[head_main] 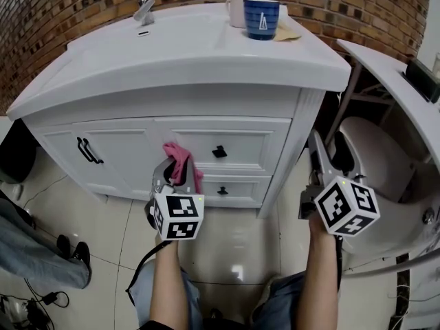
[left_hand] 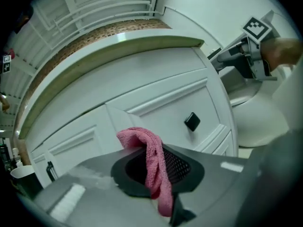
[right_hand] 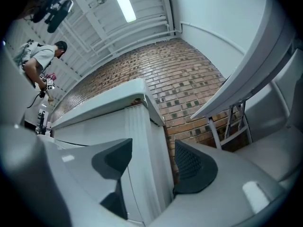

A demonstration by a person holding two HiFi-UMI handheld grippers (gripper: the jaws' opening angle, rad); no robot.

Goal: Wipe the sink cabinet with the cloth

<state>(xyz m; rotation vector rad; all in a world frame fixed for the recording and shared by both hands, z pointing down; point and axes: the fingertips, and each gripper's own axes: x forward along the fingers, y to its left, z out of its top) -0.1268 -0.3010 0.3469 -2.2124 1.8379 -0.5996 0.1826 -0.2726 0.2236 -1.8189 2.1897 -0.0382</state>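
The white sink cabinet (head_main: 130, 146) stands against a brick wall, with drawers and black knobs on its front. My left gripper (head_main: 170, 172) is shut on a pink cloth (head_main: 180, 162), held just in front of the upper drawer, left of its knob (head_main: 219, 152). In the left gripper view the cloth (left_hand: 152, 161) hangs folded between the pads, close to the drawer front (left_hand: 156, 110). My right gripper (head_main: 317, 158) is open and holds nothing, beside the cabinet's right front corner (right_hand: 142, 160).
A blue mug (head_main: 261, 18), a white cup (head_main: 236, 10) and a tap (head_main: 142, 4) sit on the countertop. A white toilet (head_main: 385, 163) with raised lid stands at the right. A bystander's leg and shoe (head_main: 72, 253) are at the left. The floor is tiled.
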